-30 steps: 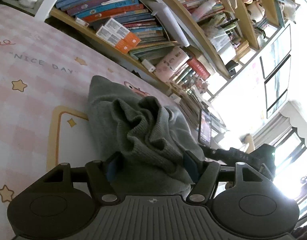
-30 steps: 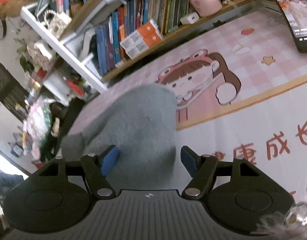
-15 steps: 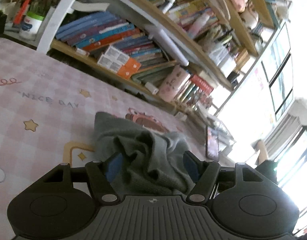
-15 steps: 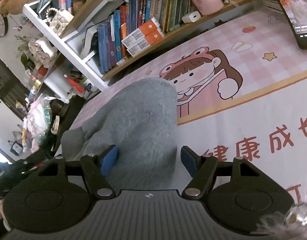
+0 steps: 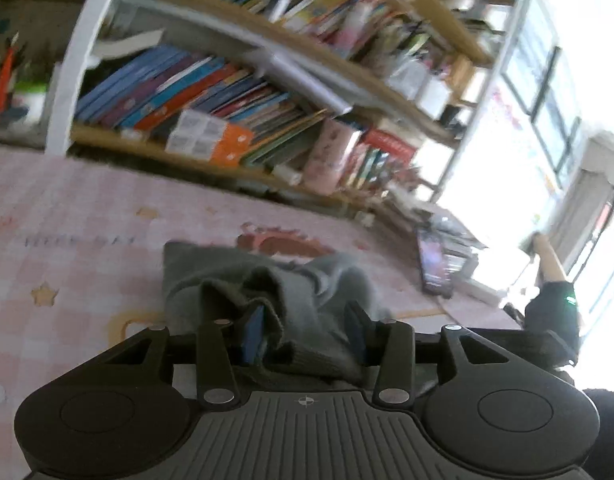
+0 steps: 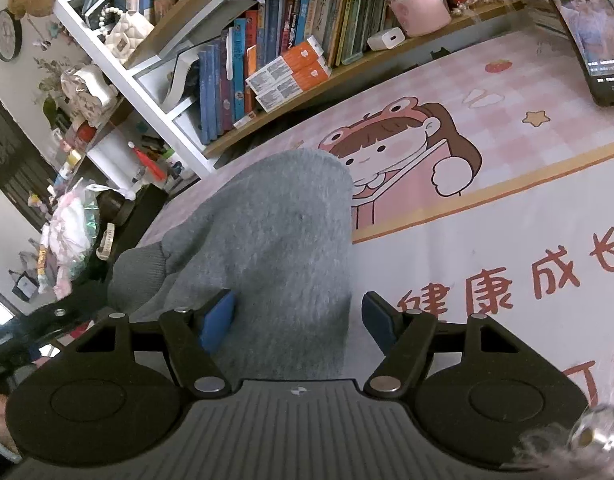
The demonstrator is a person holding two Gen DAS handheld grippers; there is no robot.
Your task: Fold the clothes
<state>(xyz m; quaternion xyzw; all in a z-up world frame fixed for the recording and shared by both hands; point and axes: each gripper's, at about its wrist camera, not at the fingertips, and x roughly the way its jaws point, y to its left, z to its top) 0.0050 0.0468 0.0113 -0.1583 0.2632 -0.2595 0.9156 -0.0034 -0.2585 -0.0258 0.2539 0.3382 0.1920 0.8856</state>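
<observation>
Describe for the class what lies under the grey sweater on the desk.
The grey sweater rests on a pink cartoon mat, covering the left edge of its frog-hat girl picture. Anything else under the sweater is hidden.

Motion blur smears the bookshelf [image 5: 235, 120]; the phone [image 6: 595, 36] is cut off by the edge.

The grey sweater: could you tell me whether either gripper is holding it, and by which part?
Neither visibly grips the grey sweater; both grippers' jaws stand open around its near end.
</observation>
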